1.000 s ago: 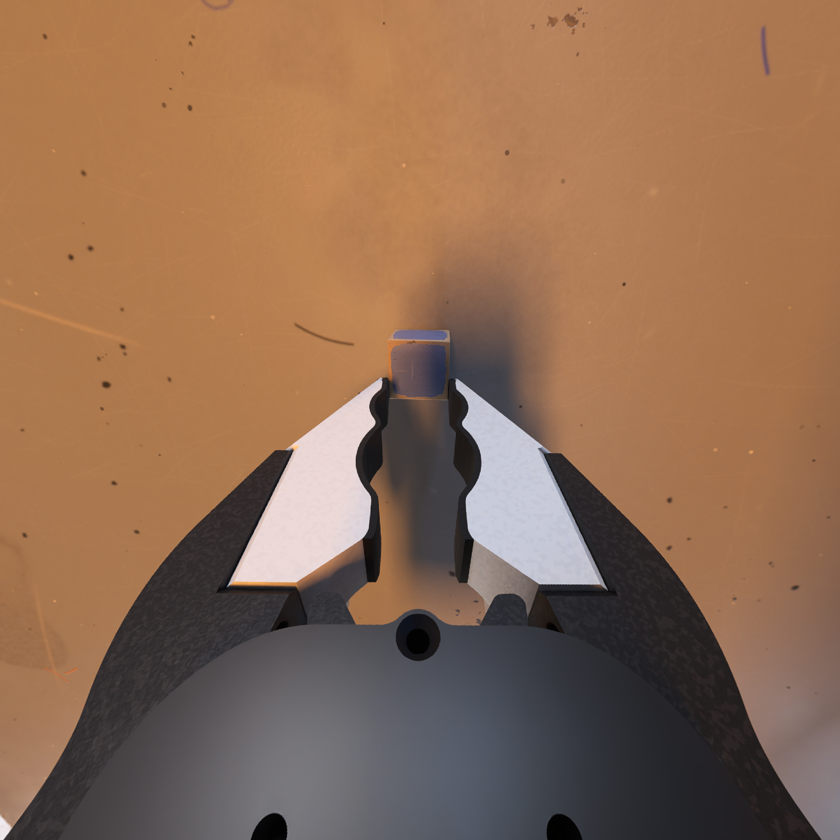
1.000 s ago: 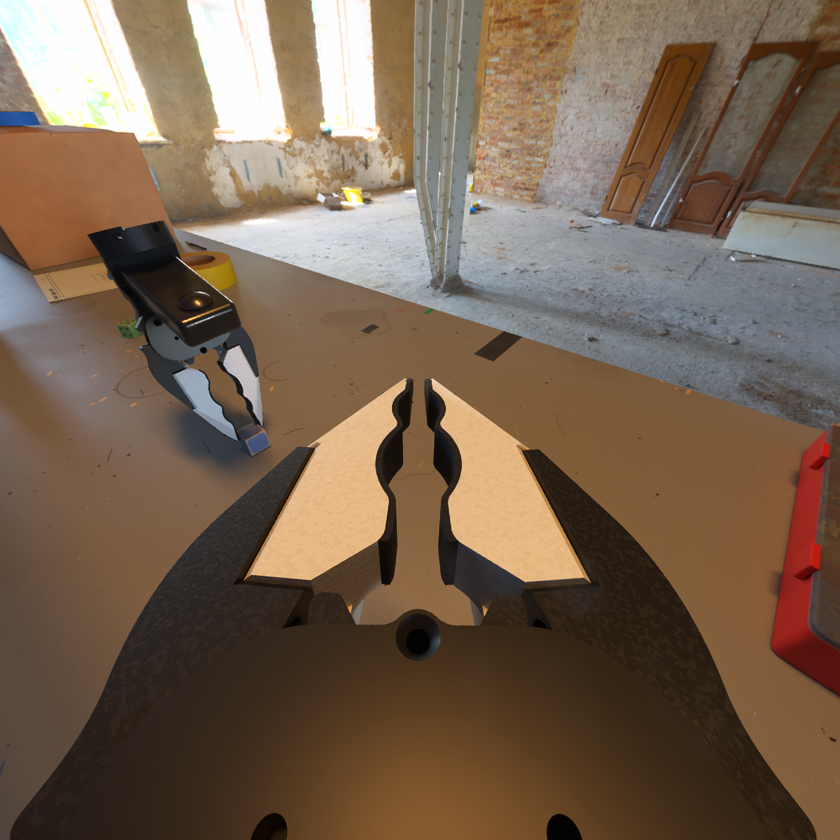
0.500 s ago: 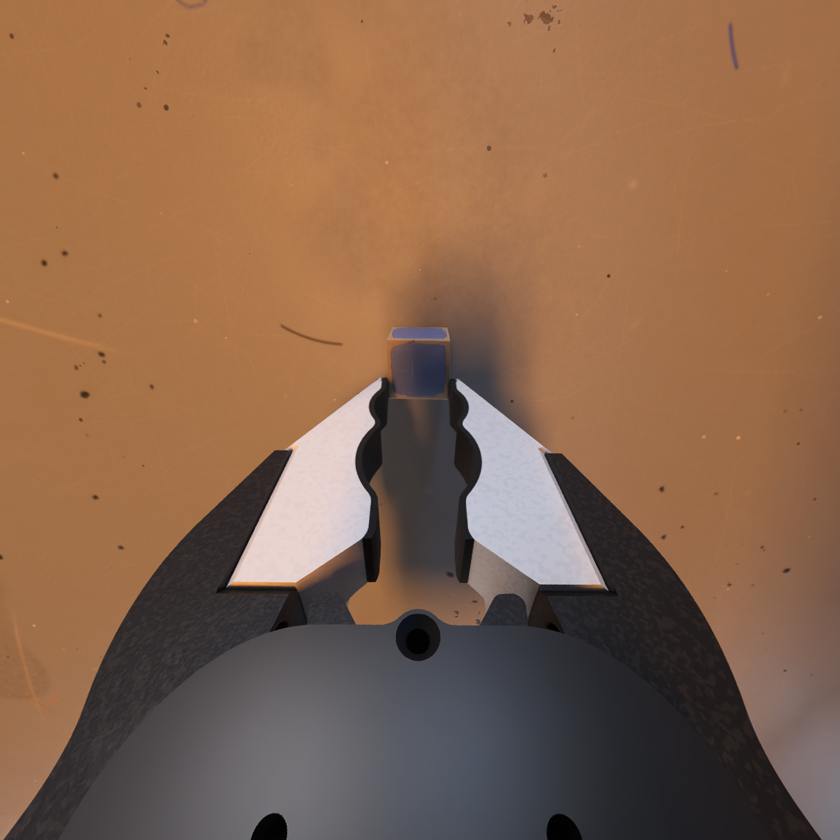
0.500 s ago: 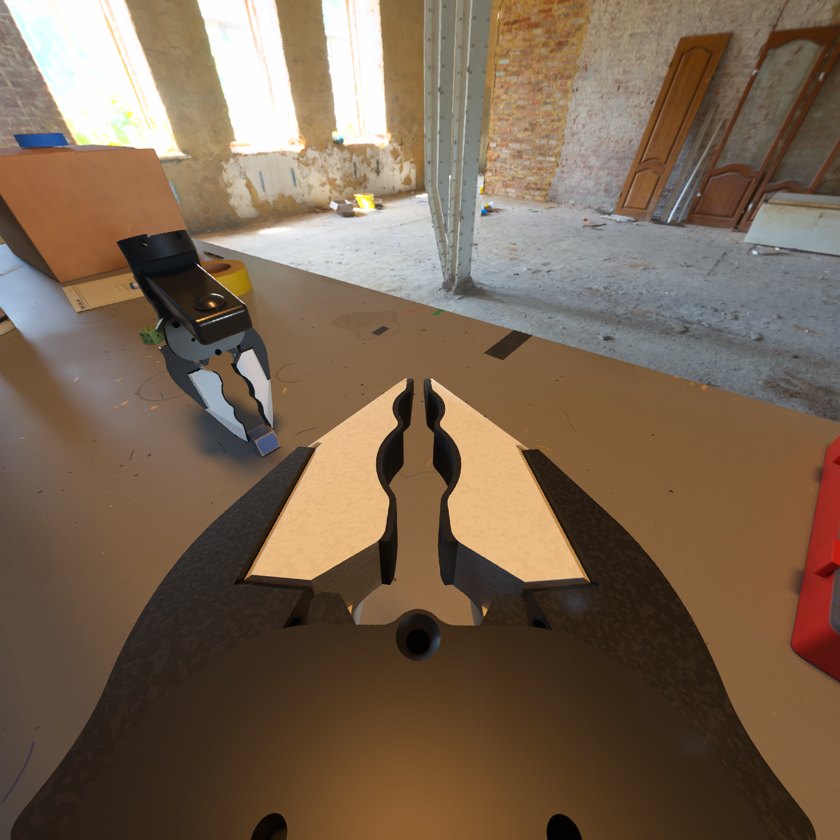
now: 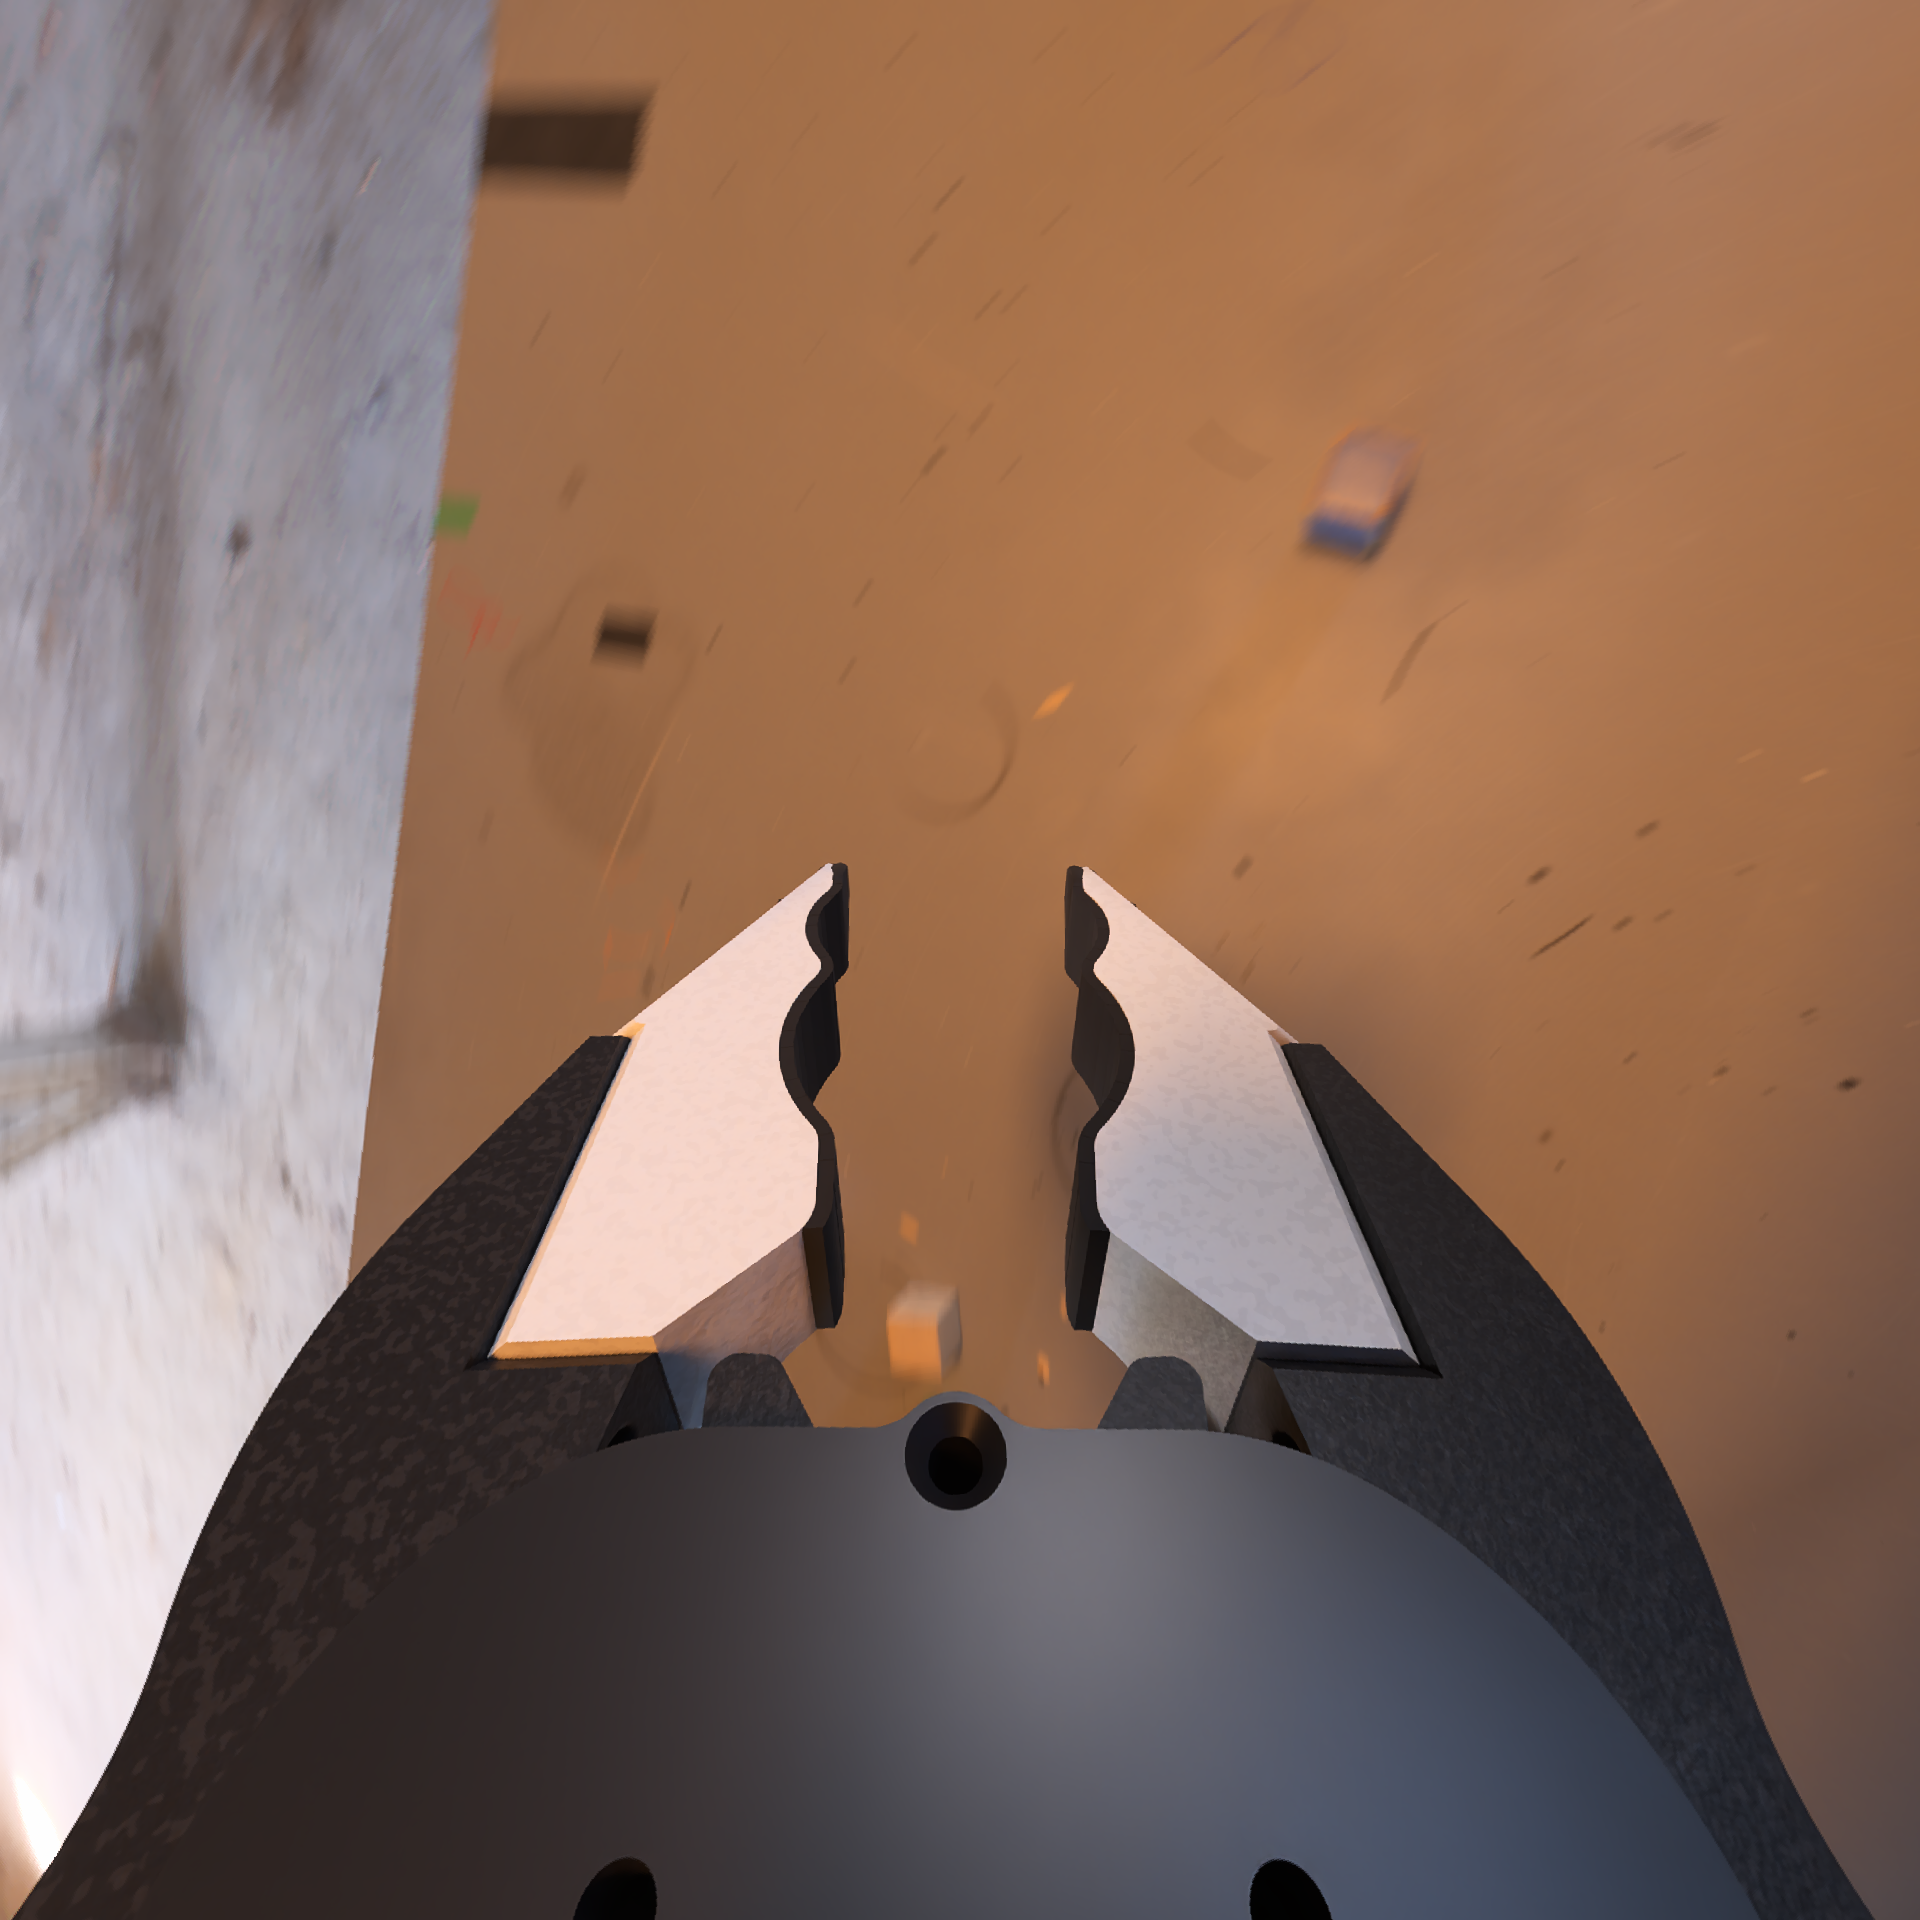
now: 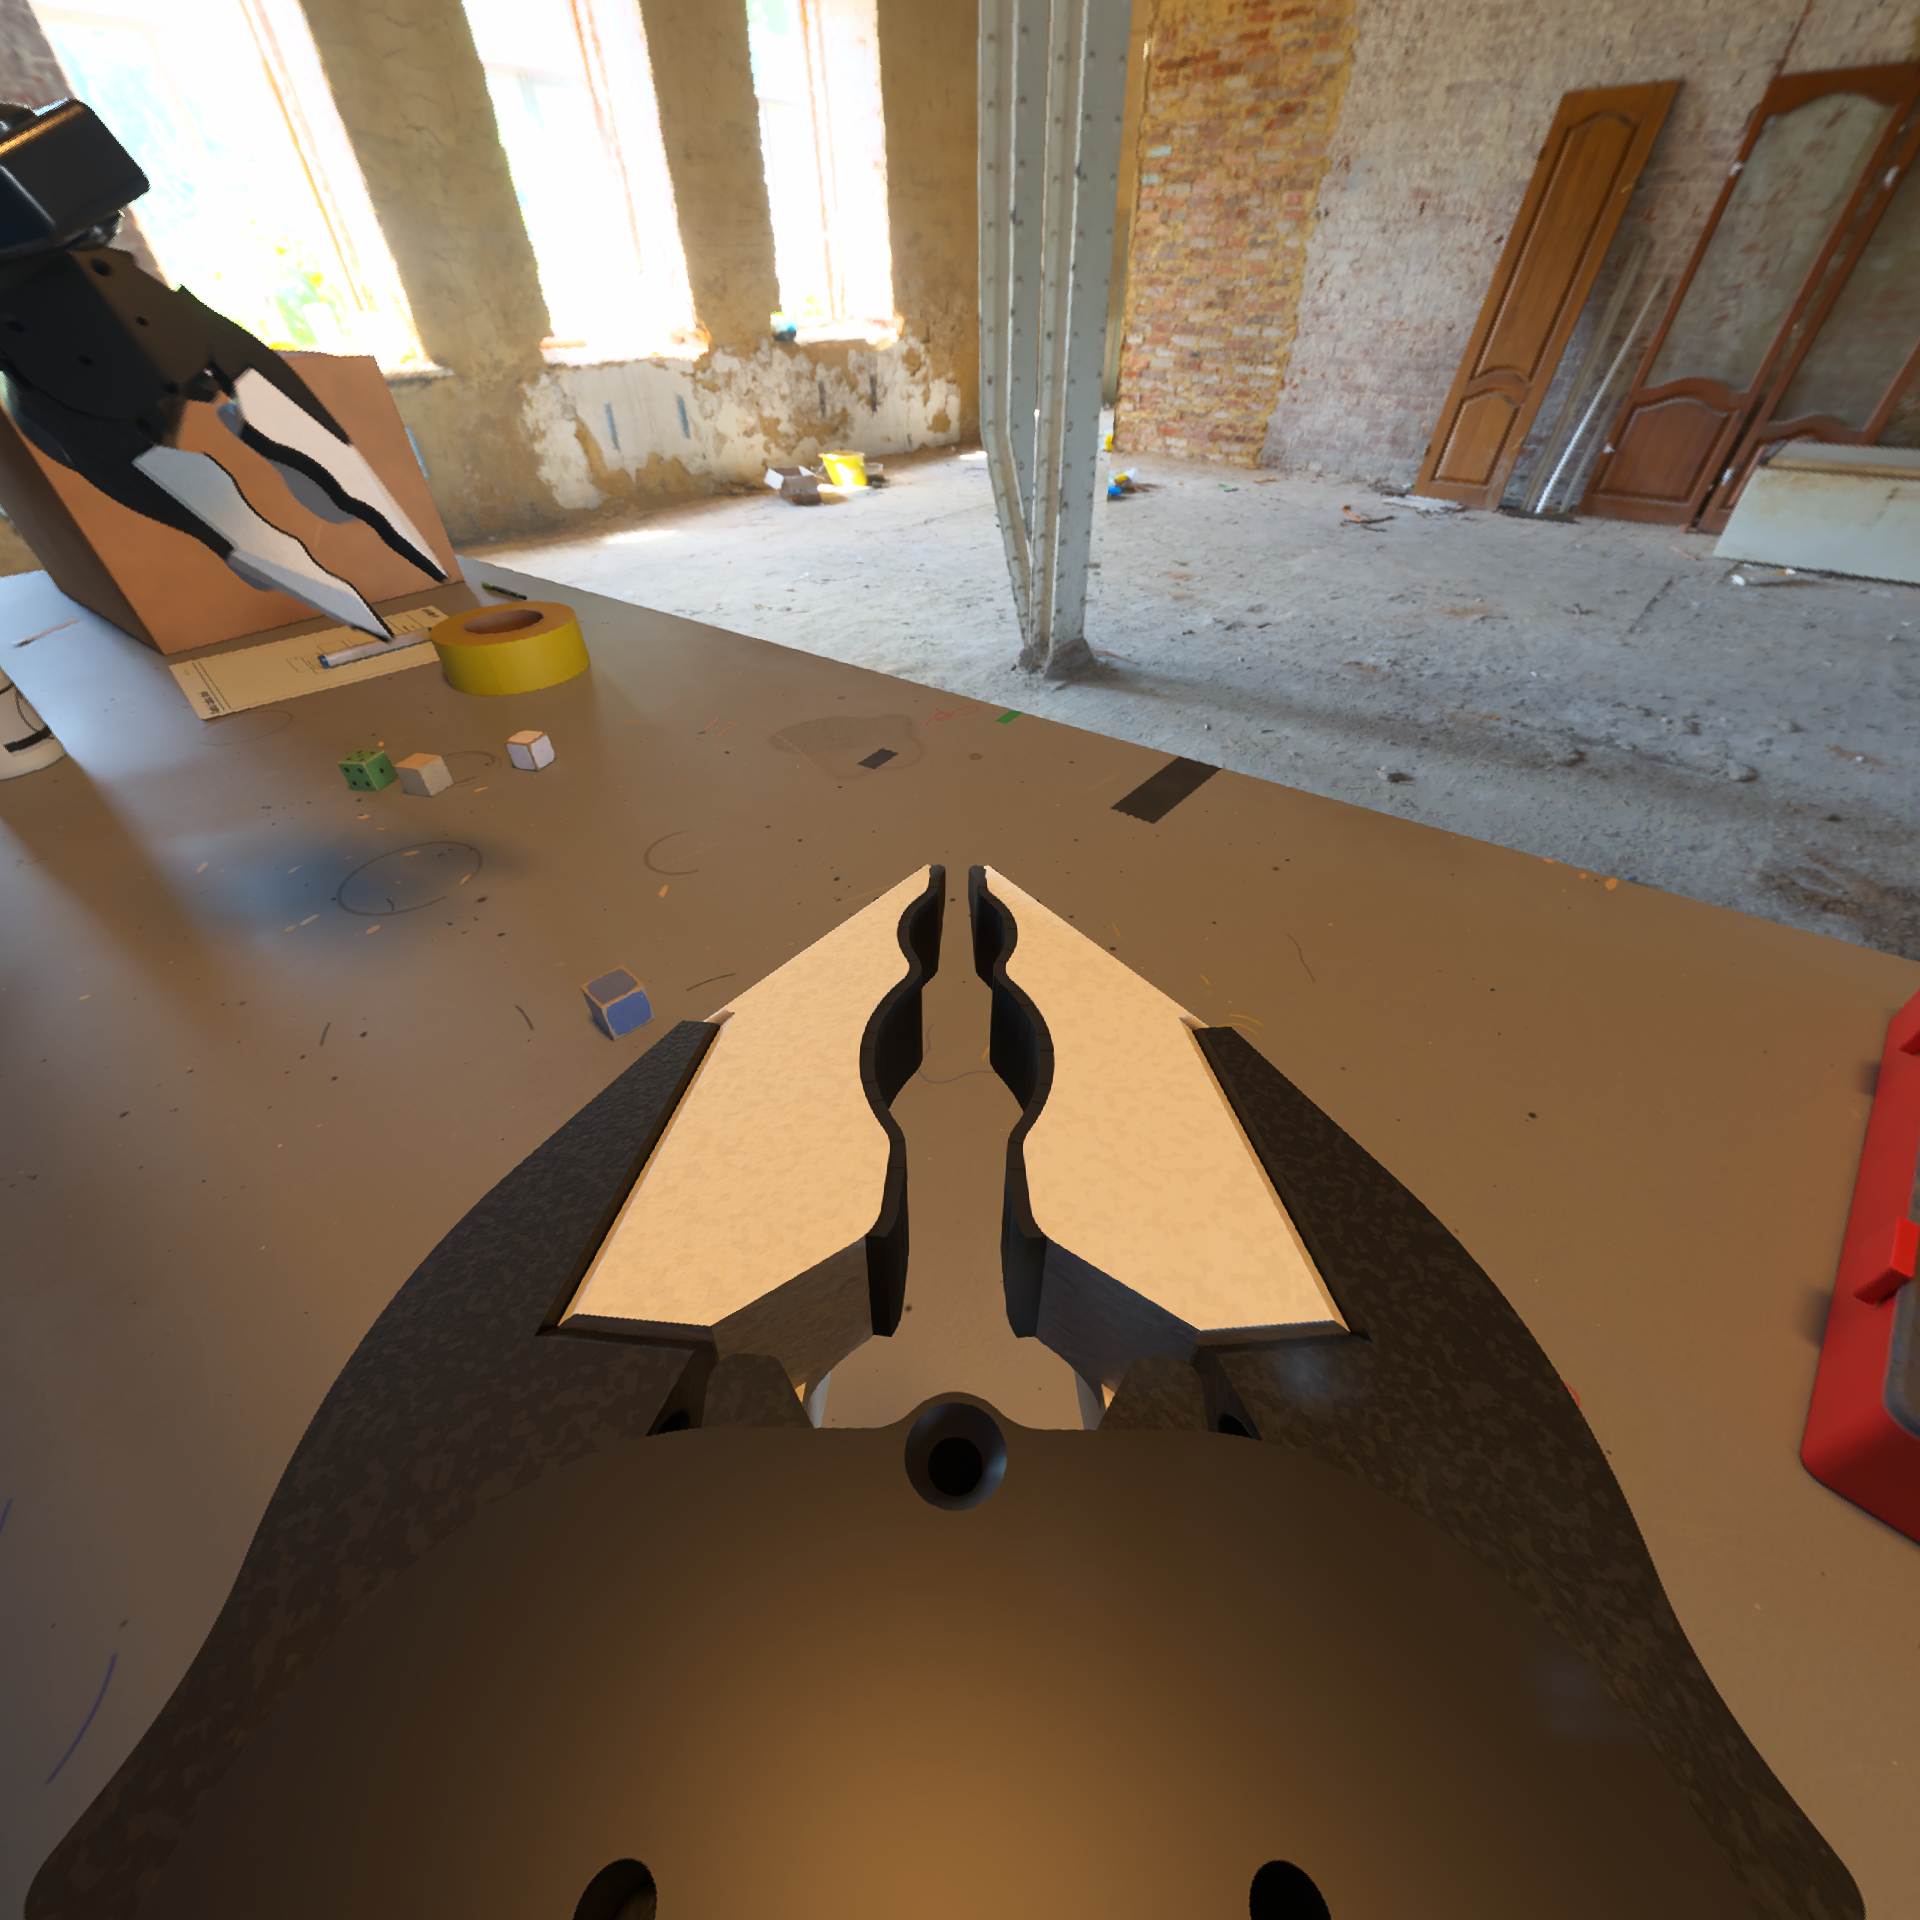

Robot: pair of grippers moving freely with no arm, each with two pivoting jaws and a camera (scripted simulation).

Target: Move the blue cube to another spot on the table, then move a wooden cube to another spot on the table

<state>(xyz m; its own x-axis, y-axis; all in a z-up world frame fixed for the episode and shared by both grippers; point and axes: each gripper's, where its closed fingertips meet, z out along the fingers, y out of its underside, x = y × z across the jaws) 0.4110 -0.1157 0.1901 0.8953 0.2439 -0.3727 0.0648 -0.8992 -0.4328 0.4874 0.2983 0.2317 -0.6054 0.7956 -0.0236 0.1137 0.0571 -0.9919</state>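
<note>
The blue cube (image 6: 617, 1003) lies free on the brown table (image 6: 312, 1091), just left of my right gripper's fingers; it also shows blurred in the left wrist view (image 5: 1356, 499). My left gripper (image 5: 956, 873) is open and empty, high above the table; the right wrist view shows it at the upper left (image 6: 410, 601). Far below, between its fingers, a wooden cube (image 5: 923, 1332) shows. Two wooden cubes (image 6: 424, 774) (image 6: 531, 749) sit at the back left. My right gripper (image 6: 956, 873) is shut and empty, low over the table.
A green die (image 6: 367, 770) lies beside the wooden cubes. A yellow tape roll (image 6: 509, 646), a paper sheet (image 6: 301, 665) and a cardboard box (image 6: 156, 592) stand behind them. A red case (image 6: 1870, 1299) is at the right. The table edge (image 5: 416, 727) runs along the left.
My left gripper has opened and let go of the blue cube, then risen and swung toward the back left. The blue cube now rests on the table. The right gripper stays shut.
</note>
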